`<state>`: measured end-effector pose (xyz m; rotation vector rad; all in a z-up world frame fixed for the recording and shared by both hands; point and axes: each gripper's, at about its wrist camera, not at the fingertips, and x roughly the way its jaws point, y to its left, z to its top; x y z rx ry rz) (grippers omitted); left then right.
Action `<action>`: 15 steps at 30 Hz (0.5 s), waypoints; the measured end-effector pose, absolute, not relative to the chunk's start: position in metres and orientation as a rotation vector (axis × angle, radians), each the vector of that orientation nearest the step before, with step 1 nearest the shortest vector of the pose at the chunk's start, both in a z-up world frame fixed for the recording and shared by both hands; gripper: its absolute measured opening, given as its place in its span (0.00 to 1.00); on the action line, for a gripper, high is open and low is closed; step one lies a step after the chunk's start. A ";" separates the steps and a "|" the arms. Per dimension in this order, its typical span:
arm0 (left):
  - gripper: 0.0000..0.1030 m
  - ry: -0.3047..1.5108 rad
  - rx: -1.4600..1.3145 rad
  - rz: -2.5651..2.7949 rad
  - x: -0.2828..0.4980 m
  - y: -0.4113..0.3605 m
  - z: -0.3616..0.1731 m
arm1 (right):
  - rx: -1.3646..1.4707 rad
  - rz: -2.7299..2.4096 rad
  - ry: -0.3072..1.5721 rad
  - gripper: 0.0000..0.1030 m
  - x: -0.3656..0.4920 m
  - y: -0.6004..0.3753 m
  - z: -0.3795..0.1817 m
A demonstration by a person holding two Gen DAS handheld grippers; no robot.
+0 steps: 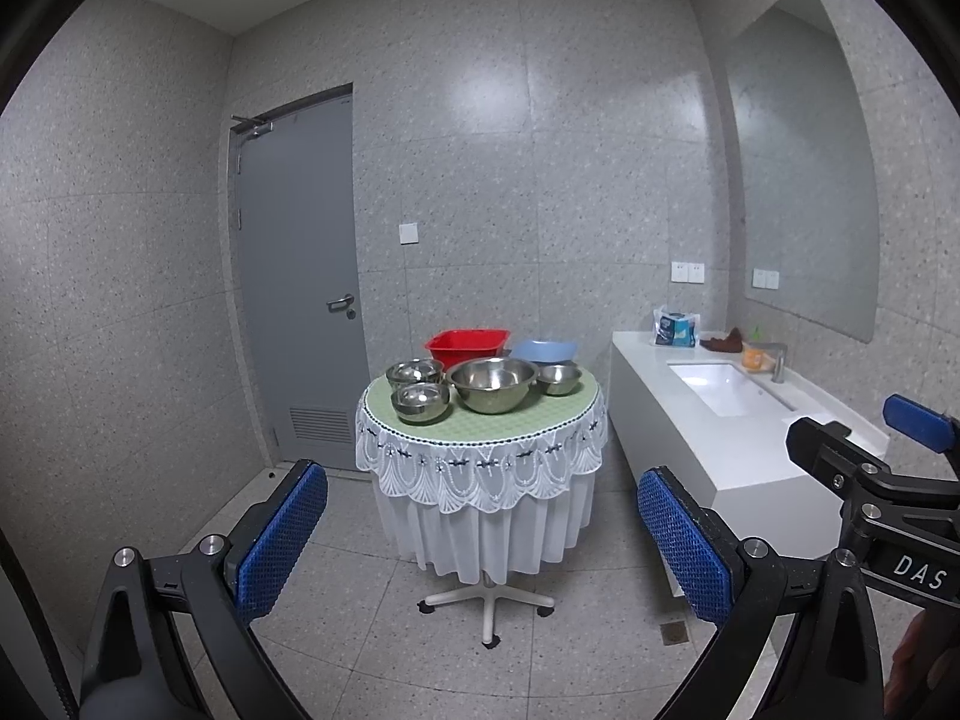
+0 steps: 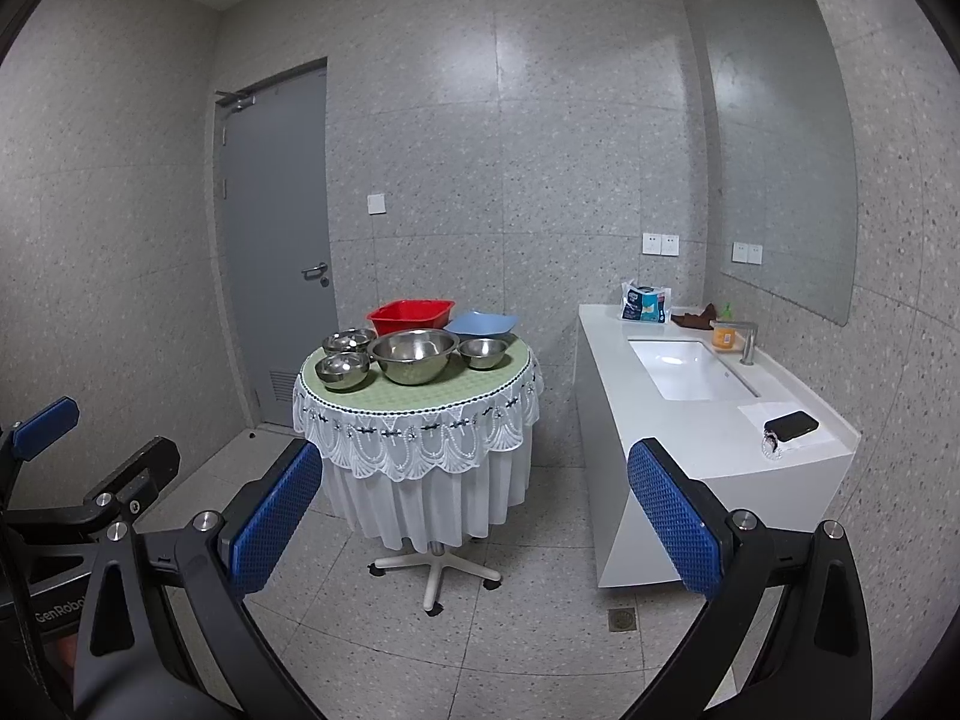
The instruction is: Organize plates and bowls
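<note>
Both grippers are hanging in mid-air, well apart from the work, facing a small round table [image 1: 480,429] draped in white lace. Left gripper [image 1: 483,531]: jaws are standing spread wide, nothing between the blue pads. Right gripper [image 2: 474,516]: same, spread wide and holding nothing.

All the task's things are sitting on the tabletop, straight ahead of and beyond both sets of jaws:
- large steel bowl [image 1: 492,383], centre front.
- 2 small steel bowls at the left, the front small bowl [image 1: 420,402] touching or just in front of the rear small bowl [image 1: 414,373]; I cannot tell whether the rims are meeting.
- 1 small steel bowl at right [image 1: 559,378], just beside the large one.
- red tub [image 1: 468,347] and blue dish [image 1: 545,351] lining the back edge.

No flat plates are showing from here.

Key relation: in the left wrist view the table is sitting almost dead centre between the pads; in the right wrist view it is lying left of centre, with the sink counter [image 2: 690,420] filling the right side. So the left gripper is looking squarer to the bowls, and the 2 left bowls are falling on its side; the lone right bowl is suiting the right gripper. Bowls are round and upright, so no long axis is governing the grasp; a rim pinch from above is looking likeliest. Both arms are needing a forward approach first.
</note>
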<state>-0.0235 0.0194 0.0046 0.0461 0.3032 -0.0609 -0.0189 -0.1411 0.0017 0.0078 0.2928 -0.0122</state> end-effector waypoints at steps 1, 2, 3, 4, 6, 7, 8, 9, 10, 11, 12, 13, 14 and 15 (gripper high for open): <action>0.99 0.302 0.046 -0.061 -0.023 0.019 0.004 | 0.009 -0.013 0.292 1.00 -0.019 -0.140 0.001; 0.99 0.302 0.046 -0.061 -0.024 0.019 0.004 | 0.008 -0.014 0.292 1.00 -0.019 -0.140 0.002; 0.99 0.301 0.046 -0.062 -0.024 0.020 0.004 | 0.008 -0.013 0.293 1.00 -0.019 -0.141 0.002; 0.99 0.300 0.045 -0.063 -0.024 0.020 0.004 | 0.008 -0.013 0.292 1.00 -0.019 -0.141 0.002; 0.99 0.298 0.046 -0.063 -0.024 0.019 0.004 | 0.010 -0.015 0.291 1.00 -0.019 -0.142 0.003; 0.99 0.297 0.046 -0.063 -0.024 0.020 0.004 | 0.010 -0.015 0.290 1.00 -0.019 -0.142 0.003; 0.99 0.297 0.046 -0.064 -0.024 0.020 0.004 | 0.011 -0.014 0.290 1.00 -0.019 -0.142 0.003; 0.99 0.297 0.045 -0.065 -0.024 0.020 0.003 | 0.010 -0.014 0.290 1.00 -0.019 -0.142 0.003; 0.99 0.297 0.045 -0.066 -0.023 0.021 0.003 | 0.010 -0.015 0.290 1.00 -0.019 -0.142 0.003; 0.99 0.297 0.045 -0.065 -0.023 0.021 0.003 | 0.010 -0.014 0.291 1.00 -0.019 -0.143 0.003; 0.99 0.297 0.044 -0.066 -0.023 0.021 0.003 | 0.010 -0.014 0.291 1.00 -0.020 -0.143 0.003; 0.99 0.297 0.044 -0.066 -0.023 0.021 0.003 | 0.011 -0.013 0.290 1.00 -0.020 -0.143 0.003; 0.99 0.297 0.043 -0.065 -0.023 0.021 0.003 | 0.011 -0.013 0.290 1.00 -0.019 -0.143 0.003; 0.99 0.297 0.043 -0.066 -0.022 0.022 0.003 | 0.013 -0.023 0.292 1.00 -0.020 -0.143 0.003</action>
